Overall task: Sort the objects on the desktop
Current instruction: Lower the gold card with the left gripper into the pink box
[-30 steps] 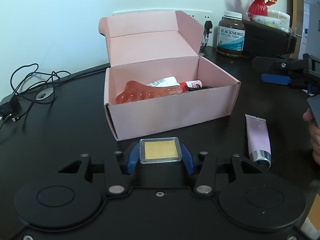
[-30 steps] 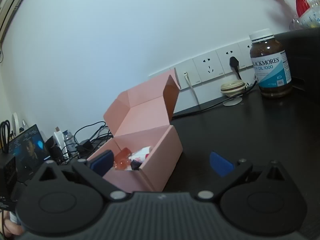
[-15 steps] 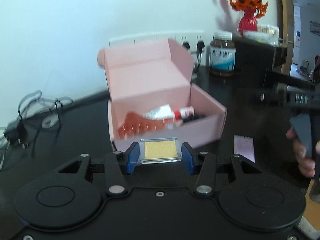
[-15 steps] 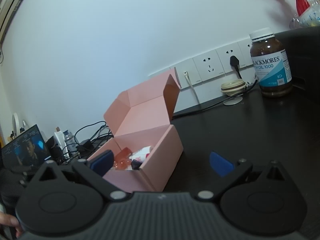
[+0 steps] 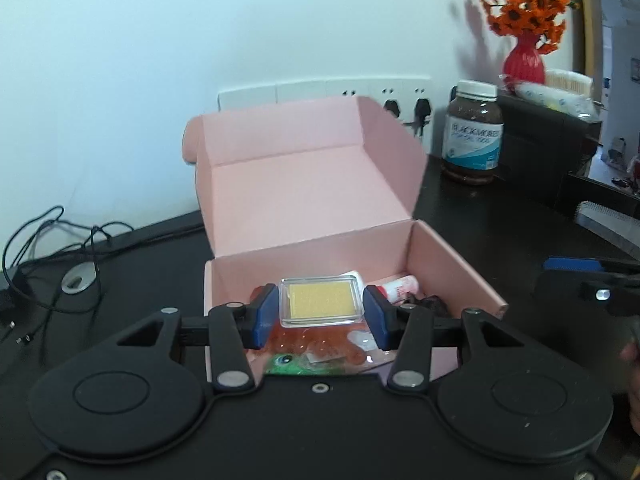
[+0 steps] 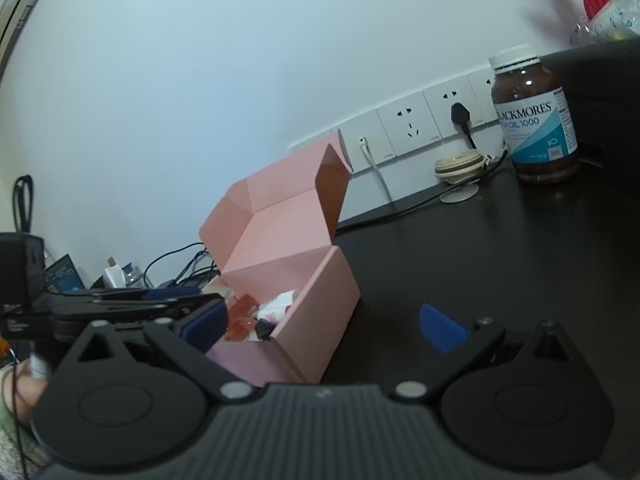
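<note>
Yellow case (image 5: pixel 321 301), crosswise, now over box (image 5: pixel 456 264)

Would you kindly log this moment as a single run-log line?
left gripper: shut on clear case | position: over open pink box | right gripper: open, beside box | phase: placing

Pink box on a black desk, blue-padded grippers

The open box (image 5: pixel 452 276) was pale pink; the clear case (image 5: pixel 321 300) showed a yellow pad between royal-blue fingers (image 5: pixel 264 316). At two o'clock stood a brown bottle (image 5: pixel 472 136), white-capped, blue-and-white labelled, and a red vase (image 5: pixel 524 60) of orange flowers.
</note>
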A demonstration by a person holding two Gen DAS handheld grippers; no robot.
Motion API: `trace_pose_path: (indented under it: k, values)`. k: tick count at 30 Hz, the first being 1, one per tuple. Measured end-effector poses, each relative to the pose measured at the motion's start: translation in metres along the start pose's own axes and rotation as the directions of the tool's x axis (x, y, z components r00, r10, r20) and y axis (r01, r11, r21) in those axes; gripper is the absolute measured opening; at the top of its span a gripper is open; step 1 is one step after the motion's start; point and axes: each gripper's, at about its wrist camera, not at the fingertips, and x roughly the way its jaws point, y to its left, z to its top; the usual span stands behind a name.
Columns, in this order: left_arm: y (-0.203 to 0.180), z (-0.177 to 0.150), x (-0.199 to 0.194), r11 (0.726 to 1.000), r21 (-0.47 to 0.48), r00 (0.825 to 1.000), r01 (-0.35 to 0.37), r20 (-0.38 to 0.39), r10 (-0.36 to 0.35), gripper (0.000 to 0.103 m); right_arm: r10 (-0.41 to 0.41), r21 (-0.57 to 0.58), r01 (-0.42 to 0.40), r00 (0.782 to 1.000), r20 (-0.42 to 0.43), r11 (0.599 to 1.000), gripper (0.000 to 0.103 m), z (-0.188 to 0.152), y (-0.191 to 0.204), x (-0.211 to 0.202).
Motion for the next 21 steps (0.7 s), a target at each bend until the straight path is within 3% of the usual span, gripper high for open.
trace_pose_path:
  k: [13, 21]
  values:
    - [0.009, -0.003, 0.005, 1.000, -0.018, 0.999, 0.005, -0.038, -0.005, 0.047, -0.012, -0.001, 0.012, 1.000, 0.008, 1.000, 0.102, 0.001, 0.000, -0.001]
    - [-0.005, 0.016, 0.024, 0.996, -0.052, 0.997, 0.066, -0.032, -0.067, 0.047, -0.045, 0.052, 0.044, 0.999, 0.018, 0.998, 0.102, 0.002, -0.008, -0.001]
